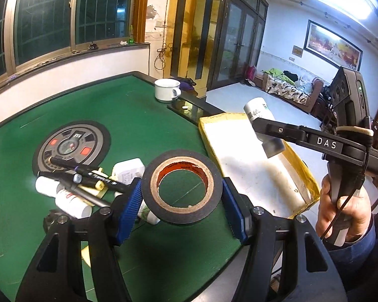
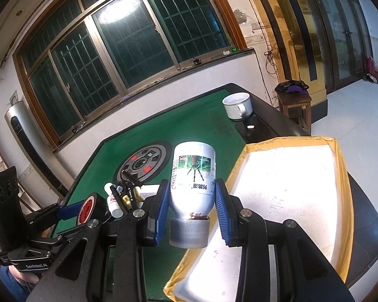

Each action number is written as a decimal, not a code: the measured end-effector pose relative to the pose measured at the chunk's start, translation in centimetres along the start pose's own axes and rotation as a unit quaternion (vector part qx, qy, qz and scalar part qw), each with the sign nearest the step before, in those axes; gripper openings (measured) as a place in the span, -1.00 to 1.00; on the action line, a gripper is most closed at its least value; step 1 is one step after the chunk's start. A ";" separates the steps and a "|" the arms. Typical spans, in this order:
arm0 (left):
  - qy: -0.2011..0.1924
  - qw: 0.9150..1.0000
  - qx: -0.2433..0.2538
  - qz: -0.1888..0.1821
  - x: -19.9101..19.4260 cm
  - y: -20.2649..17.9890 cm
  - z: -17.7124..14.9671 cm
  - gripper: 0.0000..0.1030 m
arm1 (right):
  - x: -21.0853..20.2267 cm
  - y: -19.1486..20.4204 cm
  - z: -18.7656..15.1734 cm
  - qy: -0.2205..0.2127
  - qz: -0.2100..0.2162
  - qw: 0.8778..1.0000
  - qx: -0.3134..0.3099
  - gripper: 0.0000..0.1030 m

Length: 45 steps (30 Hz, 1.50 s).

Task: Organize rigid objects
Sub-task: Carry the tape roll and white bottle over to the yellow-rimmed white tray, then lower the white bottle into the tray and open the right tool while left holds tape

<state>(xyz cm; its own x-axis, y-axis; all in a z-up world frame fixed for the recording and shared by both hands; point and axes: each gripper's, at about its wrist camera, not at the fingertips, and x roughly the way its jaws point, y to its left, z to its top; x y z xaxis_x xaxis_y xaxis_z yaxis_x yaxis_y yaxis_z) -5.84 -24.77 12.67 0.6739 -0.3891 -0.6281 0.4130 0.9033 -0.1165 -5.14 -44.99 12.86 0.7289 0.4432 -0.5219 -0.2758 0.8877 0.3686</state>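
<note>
My left gripper point(image 1: 181, 196) is shut on a roll of black tape point(image 1: 148, 191), its blue pads pressing the roll's outer rim above the green table point(image 1: 128, 115). In the right wrist view that same tape roll point(image 2: 89, 207) shows at lower left. My right gripper point(image 2: 192, 212) is shut on a white bottle point(image 2: 192, 173), held upside down with its grey cap nearest the camera. The left wrist view shows this white bottle point(image 1: 258, 112) over the white tray point(image 1: 242, 148) with yellow taped edges. The tray point(image 2: 289, 176) lies at the table's right side.
A pile of markers and small white bottles point(image 1: 83, 183) lies left of the tape, beside a round grey dial point(image 1: 71, 144) set in the table. A white mug point(image 1: 166, 89) stands at the far edge. A hand point(image 1: 345, 209) holds the right gripper's handle.
</note>
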 end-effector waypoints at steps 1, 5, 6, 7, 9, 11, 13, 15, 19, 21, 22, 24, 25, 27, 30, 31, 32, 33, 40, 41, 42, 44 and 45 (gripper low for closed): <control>0.001 1.000 0.004 -0.003 0.3 -0.2 0.1 0.18 | -0.1 -0.2 0.0 0.000 -0.002 1.000 0.002 -0.38; 0.000 1.000 0.018 -0.020 1.2 -1.5 0.5 0.18 | -0.6 -1.0 0.1 -0.001 -0.009 1.000 0.003 -0.38; 0.001 0.999 0.018 -0.026 1.5 -1.8 0.6 0.18 | -0.7 -1.1 0.1 0.001 -0.009 1.000 0.004 -0.38; 0.001 0.999 0.016 -0.030 1.8 -1.9 0.7 0.18 | -0.6 -1.3 0.1 0.003 -0.008 1.000 0.007 -0.38; 0.006 0.999 0.004 -0.050 2.7 -2.1 0.8 0.18 | -0.5 -1.8 0.2 0.014 0.001 1.000 0.016 -0.38; 0.006 0.998 0.004 -0.060 3.3 -2.4 0.7 0.18 | -0.9 -2.1 0.0 0.015 0.001 1.000 0.015 -0.38; 0.013 0.997 0.002 -0.074 4.2 -2.7 0.6 0.18 | -1.1 -2.3 0.0 0.019 0.000 1.000 0.014 -0.38; 0.020 0.996 0.000 -0.083 5.3 -2.9 0.7 0.18 | -1.6 -2.6 -0.1 0.022 0.001 1.000 0.014 -0.39; 0.026 0.995 -0.002 -0.096 6.1 -3.2 0.9 0.18 | -2.1 -3.4 0.2 0.021 -0.013 1.000 0.013 -0.38; 0.029 0.995 -0.003 -0.100 6.5 -3.2 1.1 0.18 | -2.3 -3.8 0.5 0.018 -0.019 1.000 0.016 -0.38; 0.028 0.994 -0.004 -0.102 6.5 -3.2 1.3 0.18 | -2.3 -3.9 0.6 0.018 -0.021 1.000 0.016 -0.38; 0.029 0.994 -0.003 -0.104 6.9 -3.3 1.8 0.18 | -2.2 -4.2 0.9 0.020 -0.025 0.999 0.013 -0.38; 0.031 0.994 0.000 -0.104 7.2 -3.5 2.1 0.18 | -2.1 -4.4 1.0 0.024 -0.025 0.999 0.014 -0.38; 0.037 0.994 0.007 -0.106 8.0 -4.1 2.9 0.18 | -1.6 -5.0 1.4 0.044 -0.012 0.999 0.024 -0.38; 0.049 0.993 0.020 -0.107 9.4 -5.4 3.5 0.18 | -1.1 -6.3 2.2 0.077 -0.002 0.996 0.036 -0.38; 0.054 0.992 0.024 -0.113 9.9 -5.9 3.7 0.18 | -1.0 -6.6 2.4 0.083 -0.007 0.996 0.035 -0.38; 0.060 0.991 0.029 -0.116 10.4 -6.3 3.8 0.18 | -0.9 -7.0 2.7 0.088 -0.017 0.995 0.031 -0.38; 0.065 0.991 0.036 -0.115 10.9 -6.8 3.9 0.18 | -0.7 -7.3 3.1 0.094 -0.032 0.995 0.025 -0.38; 0.098 0.986 0.069 -0.115 14.5 -9.7 5.0 0.18 | 3.5 -9.7 5.0 0.159 -0.063 0.985 0.034 -0.39; 0.101 0.986 0.071 -0.109 15.0 -9.8 5.2 0.18 | 4.2 -10.0 5.1 0.169 -0.061 0.983 0.037 -0.39; 0.106 0.986 0.071 -0.107 15.4 -9.8 5.2 0.18 | 4.7 -10.2 5.2 0.177 -0.062 0.982 0.038 -0.38; 0.116 0.985 0.062 -0.109 16.3 -9.7 5.2 0.18 | 5.6 -10.9 5.5 0.185 -0.080 0.979 0.039 -0.38; 0.120 0.985 0.059 -0.108 16.5 -9.7 5.1 0.18 | 6.0 -11.2 5.5 0.191 -0.081 0.977 0.040 -0.38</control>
<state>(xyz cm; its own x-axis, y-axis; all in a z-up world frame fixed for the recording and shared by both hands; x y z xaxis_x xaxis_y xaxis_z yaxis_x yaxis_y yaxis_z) 4.38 -40.84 7.37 0.4042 -0.5042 -0.7631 0.6093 0.7707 -0.1865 5.77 -52.94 9.88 0.4684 0.3246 -0.8217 -0.1150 0.9446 0.3076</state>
